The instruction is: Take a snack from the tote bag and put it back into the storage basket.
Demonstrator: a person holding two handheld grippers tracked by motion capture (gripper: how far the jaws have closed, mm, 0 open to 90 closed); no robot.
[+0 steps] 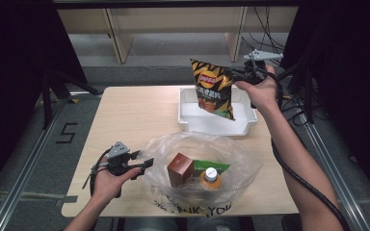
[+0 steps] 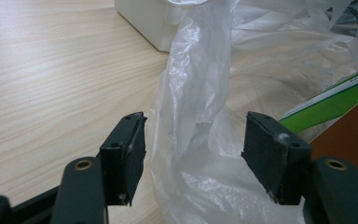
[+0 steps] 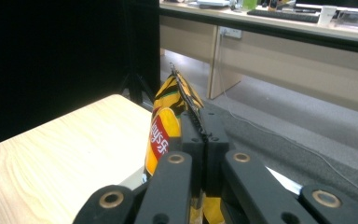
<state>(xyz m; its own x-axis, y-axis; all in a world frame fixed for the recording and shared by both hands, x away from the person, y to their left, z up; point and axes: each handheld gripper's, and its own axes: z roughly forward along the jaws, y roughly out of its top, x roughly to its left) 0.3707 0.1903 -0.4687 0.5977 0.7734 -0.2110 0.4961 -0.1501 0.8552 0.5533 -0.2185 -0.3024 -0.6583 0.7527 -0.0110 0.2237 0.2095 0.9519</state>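
A yellow and black crisp bag (image 1: 212, 88) hangs upright over the white tray (image 1: 189, 114) at the back of the table. My right gripper (image 1: 234, 75) is shut on the bag's upper right edge; in the right gripper view the pads pinch the crisp bag (image 3: 164, 128) along its crimped seam. A clear plastic bag (image 1: 200, 168) lies open at the table's front, holding a brown box (image 1: 179, 169), a green flat pack (image 1: 211, 167) and an orange-capped bottle (image 1: 211, 177). My left gripper (image 1: 147, 163) stands open at the plastic bag's left rim, with the film of the plastic bag (image 2: 198, 107) between its pads but not pressed.
The light wooden table (image 1: 125, 115) has bare room on its left half. Behind the table stand desk legs and trailing cables on grey floor. Black stands flank the table on both sides.
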